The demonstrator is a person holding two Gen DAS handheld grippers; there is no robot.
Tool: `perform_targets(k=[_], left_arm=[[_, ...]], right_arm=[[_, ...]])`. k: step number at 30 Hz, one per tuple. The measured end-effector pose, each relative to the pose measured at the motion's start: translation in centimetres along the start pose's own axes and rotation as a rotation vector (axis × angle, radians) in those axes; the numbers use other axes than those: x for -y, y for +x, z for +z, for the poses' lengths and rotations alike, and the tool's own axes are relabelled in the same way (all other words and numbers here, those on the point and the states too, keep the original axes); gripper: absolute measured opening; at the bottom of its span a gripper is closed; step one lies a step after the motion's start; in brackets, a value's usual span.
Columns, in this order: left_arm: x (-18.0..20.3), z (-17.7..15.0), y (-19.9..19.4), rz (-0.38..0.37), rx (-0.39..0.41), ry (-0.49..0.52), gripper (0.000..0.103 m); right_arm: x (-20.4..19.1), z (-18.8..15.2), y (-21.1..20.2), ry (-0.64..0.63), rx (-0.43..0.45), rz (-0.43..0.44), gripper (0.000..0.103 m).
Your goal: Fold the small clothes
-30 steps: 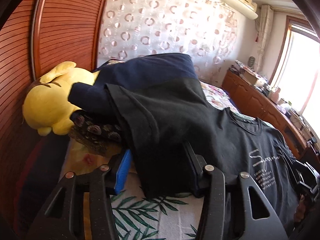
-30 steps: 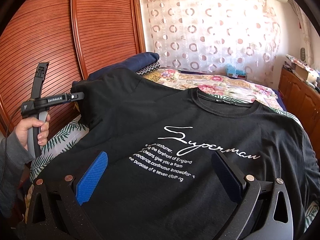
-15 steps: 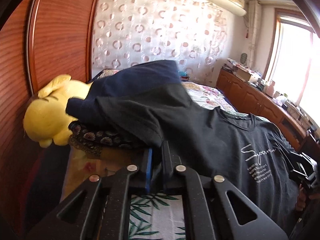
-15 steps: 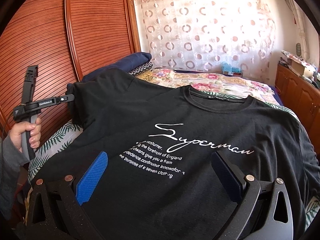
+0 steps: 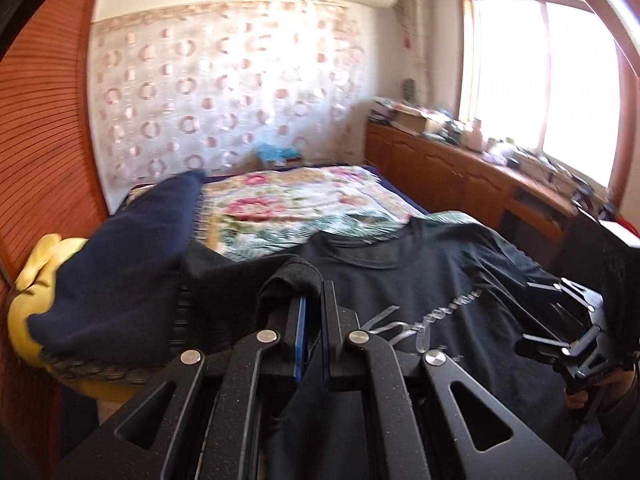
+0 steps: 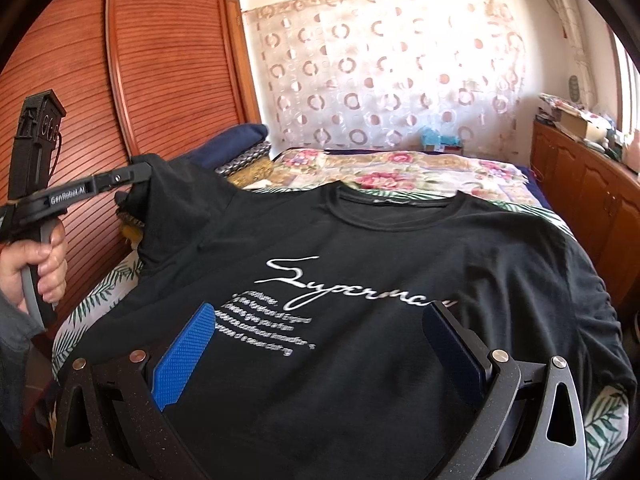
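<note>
A black T-shirt (image 6: 384,248) with white script print lies face up on the bed, collar toward the far wall. My left gripper (image 5: 314,304) is shut on the shirt's left sleeve (image 5: 296,276) and holds it lifted above the bed; it also shows in the right wrist view (image 6: 132,178), pinching the raised sleeve (image 6: 172,200). My right gripper (image 6: 320,336) is open, its blue pads (image 6: 188,344) spread over the shirt's lower front, holding nothing. The T-shirt also shows in the left wrist view (image 5: 420,280).
A floral bedspread (image 6: 420,172) covers the bed. A folded navy garment (image 5: 132,256) and a yellow plush toy (image 5: 28,296) lie at the left by the wooden wardrobe (image 6: 168,68). A cluttered wooden cabinet (image 5: 460,172) runs along the right under the window.
My left gripper closed on the sleeve, lifted it and swung right toward the shirt's middle. My right gripper stayed open over the shirt's lower front.
</note>
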State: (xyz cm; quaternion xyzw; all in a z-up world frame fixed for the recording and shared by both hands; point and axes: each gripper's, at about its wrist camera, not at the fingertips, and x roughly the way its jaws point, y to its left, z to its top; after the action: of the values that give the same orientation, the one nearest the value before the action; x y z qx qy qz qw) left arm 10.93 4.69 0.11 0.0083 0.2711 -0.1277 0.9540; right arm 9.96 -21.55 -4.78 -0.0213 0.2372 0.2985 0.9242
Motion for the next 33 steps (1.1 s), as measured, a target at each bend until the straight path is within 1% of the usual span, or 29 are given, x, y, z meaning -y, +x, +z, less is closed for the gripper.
perform_targets(k=[2, 3, 4, 5, 6, 7, 8, 10, 13, 14, 18, 20, 21, 22, 25, 26, 28, 29, 31, 32, 33], left_arm=[[1.3, -0.4, 0.4, -0.011, -0.020, 0.017, 0.007], [1.7, -0.6, 0.5, -0.023, -0.033, 0.022, 0.009], [2.0, -0.9, 0.5, -0.040, -0.046, 0.025, 0.014], [2.4, -1.1, 0.4, -0.049, -0.054, 0.030, 0.020], [2.8, -1.2, 0.3, -0.048, -0.058, 0.040, 0.024], [3.1, -1.4, 0.0, -0.039, -0.058, 0.056, 0.032], [3.1, -1.6, -0.4, -0.027, -0.049, 0.073, 0.039], [3.1, -1.8, -1.1, -0.005, -0.031, 0.074, 0.042], [2.3, -2.2, -1.9, 0.015, -0.026, 0.045, 0.044], [1.9, -2.4, -2.1, 0.037, -0.026, 0.042, 0.044], [0.6, -3.4, -2.7, 0.096, -0.020, 0.020, 0.056], [-0.3, -4.1, -3.2, 0.107, -0.010, -0.011, 0.070], [-0.7, -4.5, -3.4, 0.110, -0.004, -0.023, 0.075], [-1.1, -4.8, -3.6, 0.112, 0.001, -0.035, 0.082], [-2.1, -5.8, -4.1, 0.124, 0.002, -0.069, 0.082], [-2.4, -6.1, -4.3, 0.139, 0.004, -0.080, 0.082], [-3.0, -6.5, -4.8, 0.164, 0.022, -0.091, 0.082], [-3.2, -6.7, -5.0, 0.167, 0.024, -0.096, 0.082], [-3.7, -6.9, -5.2, 0.171, 0.017, -0.101, 0.082], [-3.8, -7.0, -5.2, 0.177, 0.011, -0.100, 0.082], [-3.9, -7.1, -5.3, 0.183, 0.009, -0.098, 0.082]], right_arm=[[0.2, -0.3, -0.2, 0.006, 0.001, -0.007, 0.103], [0.1, -0.2, -0.1, 0.008, 0.000, -0.009, 0.103], [0.1, -0.3, -0.1, 0.010, 0.000, -0.012, 0.103], [0.0, -0.4, 0.0, 0.013, 0.000, -0.013, 0.103], [-0.1, -0.3, 0.1, 0.015, 0.000, -0.015, 0.103], [-0.2, -0.3, 0.2, 0.017, 0.000, -0.016, 0.103], [-0.2, -0.2, 0.2, 0.019, -0.001, -0.016, 0.103], [-0.4, 0.0, 0.3, 0.023, -0.001, -0.016, 0.103], [-0.9, 0.2, 0.4, 0.011, -0.002, -0.014, 0.103], [-0.8, 0.1, 0.3, 0.004, -0.003, -0.012, 0.103], [-1.5, 0.7, 0.8, -0.037, -0.022, 0.018, 0.100], [-1.8, 1.1, 1.1, -0.056, -0.026, 0.038, 0.099], [-2.0, 1.3, 1.3, -0.068, -0.031, 0.050, 0.096], [-2.2, 1.6, 1.6, -0.081, -0.036, 0.062, 0.095], [-2.7, 2.5, 2.6, -0.121, -0.045, 0.091, 0.090], [-3.0, 2.9, 3.0, -0.133, -0.051, 0.100, 0.089], [-3.3, 3.5, 4.2, -0.152, -0.071, 0.099, 0.082], [-3.5, 3.8, 4.8, -0.161, -0.080, 0.095, 0.080], [-4.1, 4.5, 6.0, -0.176, -0.100, 0.117, 0.070], [-4.4, 4.9, 6.5, -0.179, -0.108, 0.130, 0.068], [-4.7, 5.3, 7.1, -0.180, -0.118, 0.152, 0.062]])
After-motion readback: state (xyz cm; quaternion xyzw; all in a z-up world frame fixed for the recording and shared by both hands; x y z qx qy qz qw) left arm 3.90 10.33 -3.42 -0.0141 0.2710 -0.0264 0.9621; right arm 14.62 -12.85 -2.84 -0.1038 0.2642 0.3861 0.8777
